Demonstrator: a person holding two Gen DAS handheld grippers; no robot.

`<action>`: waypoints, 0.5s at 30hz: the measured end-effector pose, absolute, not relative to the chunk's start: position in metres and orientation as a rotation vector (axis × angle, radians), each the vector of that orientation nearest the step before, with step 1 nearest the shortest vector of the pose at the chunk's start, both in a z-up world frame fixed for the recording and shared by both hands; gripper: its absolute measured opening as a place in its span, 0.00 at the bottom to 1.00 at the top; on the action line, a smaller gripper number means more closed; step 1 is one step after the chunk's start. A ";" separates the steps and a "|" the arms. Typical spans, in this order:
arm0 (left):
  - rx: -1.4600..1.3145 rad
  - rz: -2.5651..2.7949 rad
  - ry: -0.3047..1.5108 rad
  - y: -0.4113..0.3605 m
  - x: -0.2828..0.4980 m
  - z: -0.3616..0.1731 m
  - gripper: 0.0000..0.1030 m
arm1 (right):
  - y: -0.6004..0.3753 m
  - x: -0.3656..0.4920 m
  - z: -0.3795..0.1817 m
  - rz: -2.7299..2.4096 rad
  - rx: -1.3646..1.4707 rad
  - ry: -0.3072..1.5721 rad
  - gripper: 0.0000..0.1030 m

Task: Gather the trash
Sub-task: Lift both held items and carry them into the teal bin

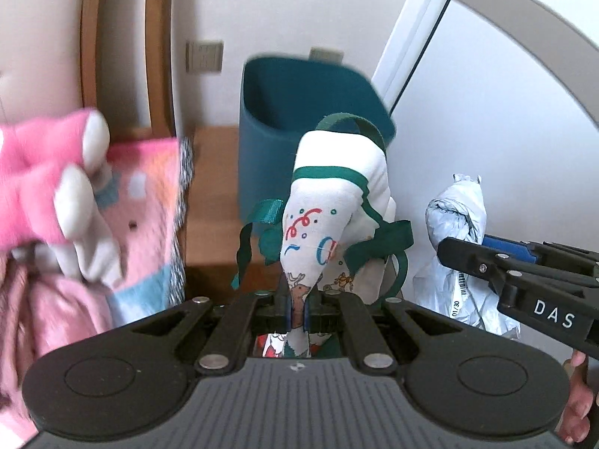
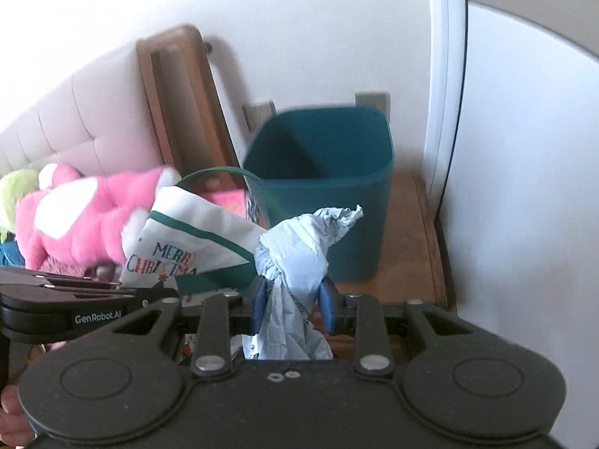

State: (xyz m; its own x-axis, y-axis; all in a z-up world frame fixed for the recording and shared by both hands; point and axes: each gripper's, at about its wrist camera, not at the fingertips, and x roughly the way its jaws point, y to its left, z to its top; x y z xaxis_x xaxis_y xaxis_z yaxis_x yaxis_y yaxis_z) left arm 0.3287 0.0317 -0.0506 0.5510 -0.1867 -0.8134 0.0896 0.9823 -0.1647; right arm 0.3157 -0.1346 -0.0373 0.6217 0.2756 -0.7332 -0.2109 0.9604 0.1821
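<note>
Clamping Christmas bag [image 1: 322,232] and crumpled paper [image 2: 295,258].

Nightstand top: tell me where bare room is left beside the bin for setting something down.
The wooden nightstand shows a bare strip right of the teal bin, bordered by the white panel. A second bare patch lies left of the bin, toward the pink blanket. The bed side is crowded with the pink plush toy.

Wooden bench [image 2: 408,247] at centre right of the right wrist view, teal bin [image 2: 325,187] standing upright on it against the white wall, bed at left of the frame, pink plush toy [image 2: 78,217] lying on it beside the padded headboard [image 2: 82,119]
</note>
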 end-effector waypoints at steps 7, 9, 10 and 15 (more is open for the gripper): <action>-0.071 -0.119 0.914 0.035 0.379 -0.008 0.05 | -0.127 0.359 -0.005 0.272 0.060 0.799 0.27; -0.068 -0.095 0.904 0.034 0.397 -0.004 0.05 | -0.128 0.375 -0.003 0.274 0.057 0.791 0.27; -0.067 -0.084 0.901 0.033 0.406 -0.002 0.05 | -0.128 0.384 -0.002 0.273 0.055 0.790 0.27; -0.067 -0.016 0.898 0.024 0.462 -0.002 0.05 | -0.131 0.435 -0.010 0.299 0.035 0.806 0.27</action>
State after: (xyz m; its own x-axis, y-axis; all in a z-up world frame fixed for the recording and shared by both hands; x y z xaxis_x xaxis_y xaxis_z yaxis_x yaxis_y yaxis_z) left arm 0.4617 0.0244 -0.0023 0.6234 -0.0418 -0.7808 -0.0141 0.9978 -0.0647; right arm 0.4350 -0.1312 -0.0103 0.6529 0.2766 -0.7052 -0.2498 0.9575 0.1443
